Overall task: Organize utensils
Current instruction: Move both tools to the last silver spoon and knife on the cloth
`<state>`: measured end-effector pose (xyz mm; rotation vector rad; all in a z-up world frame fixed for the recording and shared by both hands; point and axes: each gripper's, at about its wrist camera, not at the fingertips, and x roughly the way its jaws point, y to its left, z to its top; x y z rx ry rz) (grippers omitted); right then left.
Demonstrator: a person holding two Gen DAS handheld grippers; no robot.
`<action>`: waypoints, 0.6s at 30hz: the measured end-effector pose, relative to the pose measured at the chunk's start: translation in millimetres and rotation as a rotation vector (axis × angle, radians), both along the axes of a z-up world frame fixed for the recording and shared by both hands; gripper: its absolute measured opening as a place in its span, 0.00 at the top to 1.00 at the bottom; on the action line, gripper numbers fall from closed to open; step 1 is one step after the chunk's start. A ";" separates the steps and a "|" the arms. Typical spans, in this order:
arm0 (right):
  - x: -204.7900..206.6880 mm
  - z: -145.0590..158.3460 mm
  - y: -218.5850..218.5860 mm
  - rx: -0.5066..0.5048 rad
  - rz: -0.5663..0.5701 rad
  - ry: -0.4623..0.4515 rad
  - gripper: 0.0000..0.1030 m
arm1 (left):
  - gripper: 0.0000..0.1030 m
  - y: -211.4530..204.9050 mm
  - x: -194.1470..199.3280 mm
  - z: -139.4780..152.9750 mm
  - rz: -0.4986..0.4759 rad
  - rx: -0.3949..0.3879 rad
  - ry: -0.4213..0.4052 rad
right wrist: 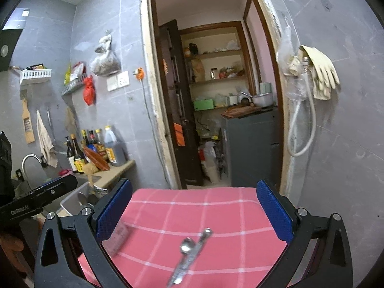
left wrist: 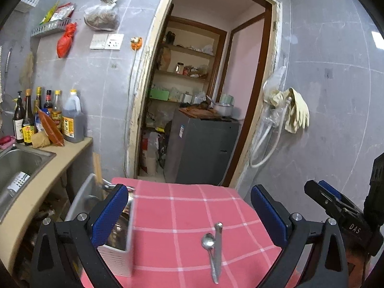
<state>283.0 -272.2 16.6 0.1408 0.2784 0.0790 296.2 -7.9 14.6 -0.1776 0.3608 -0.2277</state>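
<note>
A steel spoon [left wrist: 209, 246] lies flat on the pink checked cloth [left wrist: 182, 216], bowl pointing away, touching a second steel utensil [left wrist: 218, 242] just to its right, roughly parallel. A white slotted holder [left wrist: 117, 247] stands upright at the cloth's left edge, well apart from both, with something shiny inside.

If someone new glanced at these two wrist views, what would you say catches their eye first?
Most likely the pink checked tablecloth filling the foreground, with a shiny metal spoon and a second slim metal utensil lying side by side on it. At its left edge stands a white slotted utensil holder, beside the left gripper; both grippers, including the right gripper, are open and empty.
</note>
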 end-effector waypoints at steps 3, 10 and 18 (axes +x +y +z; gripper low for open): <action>4.2 -9.1 -13.4 -0.005 -0.007 0.026 0.01 | 0.00 -15.3 7.3 -10.6 0.001 0.008 0.013; 24.1 -42.1 -36.2 -0.016 0.004 0.091 0.01 | 0.00 -39.3 27.5 -45.9 0.007 0.000 0.085; 64.6 -95.2 -53.6 0.052 0.095 0.192 0.01 | 0.00 -55.4 60.0 -93.5 -0.012 0.020 0.208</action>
